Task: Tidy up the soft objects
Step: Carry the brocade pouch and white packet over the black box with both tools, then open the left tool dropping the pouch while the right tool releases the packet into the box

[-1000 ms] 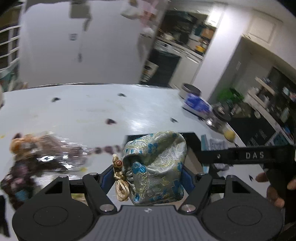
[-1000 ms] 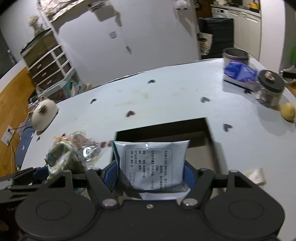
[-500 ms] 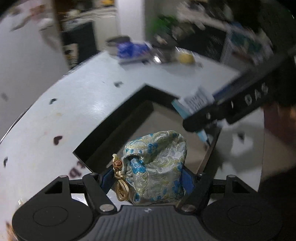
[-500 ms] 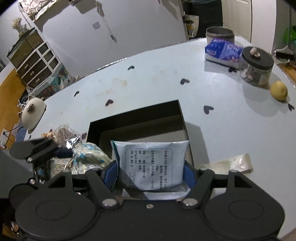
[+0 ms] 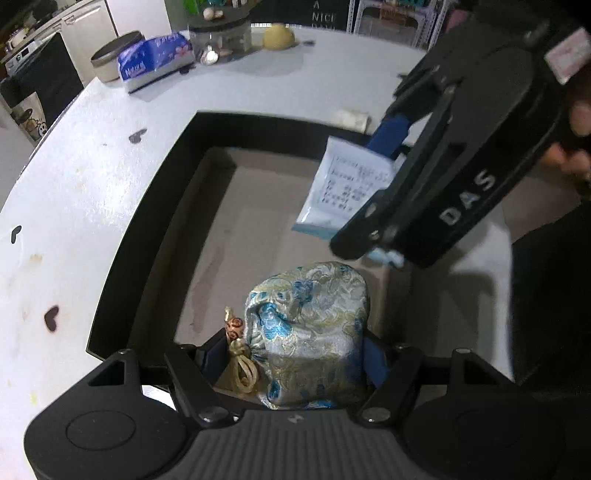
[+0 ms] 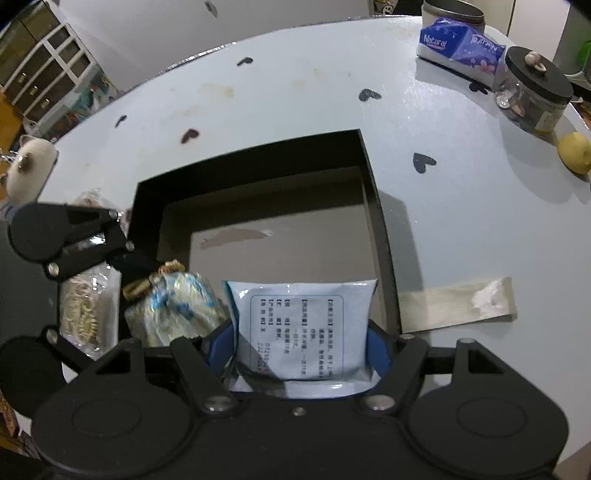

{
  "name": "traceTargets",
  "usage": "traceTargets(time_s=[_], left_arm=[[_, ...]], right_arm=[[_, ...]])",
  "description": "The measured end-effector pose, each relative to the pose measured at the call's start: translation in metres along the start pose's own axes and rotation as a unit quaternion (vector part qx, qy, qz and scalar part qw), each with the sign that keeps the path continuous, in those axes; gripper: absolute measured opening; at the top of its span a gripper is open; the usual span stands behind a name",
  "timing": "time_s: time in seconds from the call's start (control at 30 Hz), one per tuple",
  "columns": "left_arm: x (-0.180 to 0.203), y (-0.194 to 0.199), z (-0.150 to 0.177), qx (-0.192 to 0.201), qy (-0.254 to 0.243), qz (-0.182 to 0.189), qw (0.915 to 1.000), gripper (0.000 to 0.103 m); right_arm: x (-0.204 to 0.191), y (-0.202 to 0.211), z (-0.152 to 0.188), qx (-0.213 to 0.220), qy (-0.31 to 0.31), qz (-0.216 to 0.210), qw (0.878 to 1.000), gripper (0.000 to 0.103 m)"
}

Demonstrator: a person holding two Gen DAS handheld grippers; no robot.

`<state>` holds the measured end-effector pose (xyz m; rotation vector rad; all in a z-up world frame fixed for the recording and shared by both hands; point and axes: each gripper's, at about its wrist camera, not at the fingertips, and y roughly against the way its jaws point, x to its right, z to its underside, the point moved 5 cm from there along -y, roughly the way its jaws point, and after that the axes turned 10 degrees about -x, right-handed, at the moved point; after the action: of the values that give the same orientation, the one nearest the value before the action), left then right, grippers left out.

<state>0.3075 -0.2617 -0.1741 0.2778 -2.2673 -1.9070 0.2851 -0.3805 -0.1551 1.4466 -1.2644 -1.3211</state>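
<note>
My left gripper (image 5: pixel 295 354) is shut on a blue-and-gold brocade drawstring pouch (image 5: pixel 310 332) and holds it over the near edge of a black open box (image 5: pixel 147 229). The pouch also shows in the right wrist view (image 6: pixel 177 306). My right gripper (image 6: pixel 299 347) is shut on a white printed sachet (image 6: pixel 299 328) and holds it over the box (image 6: pixel 376 206) near its front right corner. In the left wrist view the sachet (image 5: pixel 351 184) hangs above the box's brown floor.
On the white table (image 6: pixel 295 99) stand a blue tissue pack (image 6: pixel 458 44), a dark-lidded glass jar (image 6: pixel 532 92), a tin (image 6: pixel 450 9) and a lemon (image 6: pixel 574 151). A flat beige packet (image 6: pixel 458 306) lies right of the box. A clear snack bag (image 6: pixel 85 310) lies left of it.
Both grippers have moved in over the black box with their loads. The left one swung right from the clear bag to the box; the right one came lower and closer.
</note>
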Motion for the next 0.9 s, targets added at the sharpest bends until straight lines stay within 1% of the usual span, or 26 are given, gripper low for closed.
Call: traceTargets(time_s=[0.07, 0.1, 0.17, 0.2, 0.23, 0.3, 0.37, 0.4, 0.43, 0.5, 0.6, 0.67, 0.73, 0.77, 0.83, 0.87, 0.9], left_arm=[[-0.003, -0.009, 0.000, -0.013, -0.006, -0.003, 0.9999, 0.073], [-0.004, -0.013, 0.001, -0.017, -0.006, 0.003, 0.9998, 0.077], [-0.007, -0.016, -0.001, -0.015, 0.003, 0.023, 0.9996, 0.081], [-0.008, -0.017, -0.001, -0.014, 0.007, 0.025, 0.9996, 0.082], [-0.007, -0.018, 0.000, -0.013, 0.006, 0.025, 0.9996, 0.083], [-0.010, -0.018, -0.001, -0.012, 0.006, 0.025, 0.9996, 0.089], [-0.010, -0.017, -0.002, -0.010, 0.007, 0.037, 0.9993, 0.092], [-0.011, -0.016, -0.003, -0.007, 0.010, 0.040, 0.9991, 0.093], [-0.013, -0.015, -0.004, -0.004, 0.013, 0.043, 0.9990, 0.093], [-0.014, -0.011, -0.004, 0.005, 0.019, 0.056, 0.9982, 0.094], [-0.019, -0.004, -0.005, 0.019, 0.034, 0.076, 0.9964, 0.093], [-0.021, -0.001, -0.005, 0.029, 0.047, 0.085, 0.9949, 0.092], [-0.023, 0.003, -0.005, 0.037, 0.060, 0.089, 0.9935, 0.088], [-0.023, 0.005, -0.005, 0.042, 0.066, 0.089, 0.9930, 0.084], [-0.025, 0.012, -0.001, 0.053, 0.079, 0.089, 0.9915, 0.081], [-0.024, 0.015, 0.002, 0.058, 0.087, 0.088, 0.9906, 0.078], [-0.023, 0.023, 0.006, 0.063, 0.094, 0.085, 0.9899, 0.075]], right_arm=[[0.000, -0.004, -0.002, -0.007, 0.001, 0.002, 1.000, 0.074], [-0.001, -0.007, -0.003, -0.012, 0.001, 0.003, 1.000, 0.075], [-0.003, -0.011, -0.003, -0.023, 0.007, 0.006, 1.000, 0.082], [-0.005, -0.012, -0.003, -0.025, 0.011, 0.008, 1.000, 0.086], [-0.006, -0.013, -0.003, -0.027, 0.014, 0.011, 0.999, 0.087], [-0.008, -0.013, -0.003, -0.031, 0.018, 0.015, 0.999, 0.089], [-0.009, -0.012, -0.003, -0.033, 0.021, 0.017, 0.999, 0.091], [-0.009, -0.010, -0.003, -0.031, 0.022, 0.017, 0.999, 0.093], [-0.009, -0.007, -0.003, -0.027, 0.023, 0.020, 0.999, 0.095], [-0.007, 0.001, -0.003, -0.018, 0.021, 0.023, 0.999, 0.095], [-0.003, 0.010, -0.002, -0.009, 0.011, 0.013, 1.000, 0.095], [0.000, 0.015, -0.002, -0.004, 0.006, 0.005, 1.000, 0.092], [0.001, 0.019, -0.001, -0.001, 0.006, 0.006, 1.000, 0.075], [0.001, 0.021, 0.000, -0.002, 0.008, 0.002, 1.000, 0.071], [-0.004, 0.021, 0.003, -0.010, 0.026, -0.011, 1.000, 0.057], [-0.006, 0.019, 0.004, -0.019, 0.041, -0.012, 0.999, 0.054], [-0.009, 0.014, 0.006, -0.030, 0.053, -0.011, 0.998, 0.049]])
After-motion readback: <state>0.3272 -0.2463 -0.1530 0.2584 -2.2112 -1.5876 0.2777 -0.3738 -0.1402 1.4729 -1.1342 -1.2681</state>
